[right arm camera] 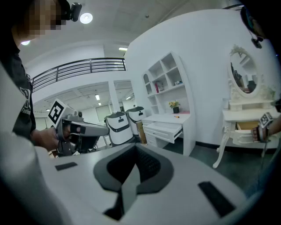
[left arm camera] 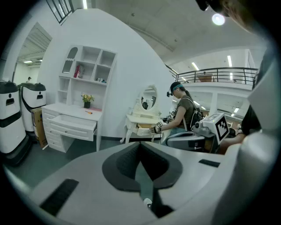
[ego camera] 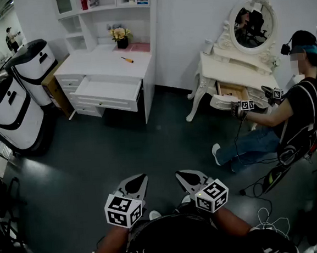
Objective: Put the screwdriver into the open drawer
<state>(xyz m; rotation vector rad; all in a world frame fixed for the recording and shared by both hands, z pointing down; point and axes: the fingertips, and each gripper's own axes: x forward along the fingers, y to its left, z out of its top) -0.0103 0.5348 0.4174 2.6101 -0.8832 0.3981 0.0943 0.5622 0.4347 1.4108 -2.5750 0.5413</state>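
Note:
An orange-handled screwdriver (ego camera: 126, 59) lies on top of the white desk (ego camera: 100, 61), far across the room. It also shows as a small mark in both gripper views, screwdriver (left arm camera: 89, 112) and screwdriver (right arm camera: 176, 117). Below it one wide drawer (ego camera: 108, 91) is pulled open; the drawer (left arm camera: 72, 124) looks empty from here. My left gripper (ego camera: 141, 178) and right gripper (ego camera: 180, 174) are held close to my body, side by side, both shut with nothing in them. Seen from their own cameras, the left gripper (left arm camera: 139, 145) and the right gripper (right arm camera: 136, 147) have their jaws pressed together.
Two white-and-black robots (ego camera: 29, 65) stand left of the desk. A flower pot (ego camera: 122, 42) sits on the desk's back. At the right a seated person (ego camera: 289, 111) works at a white vanity table (ego camera: 225, 70) with a mirror. Cables (ego camera: 260, 186) lie on the dark floor.

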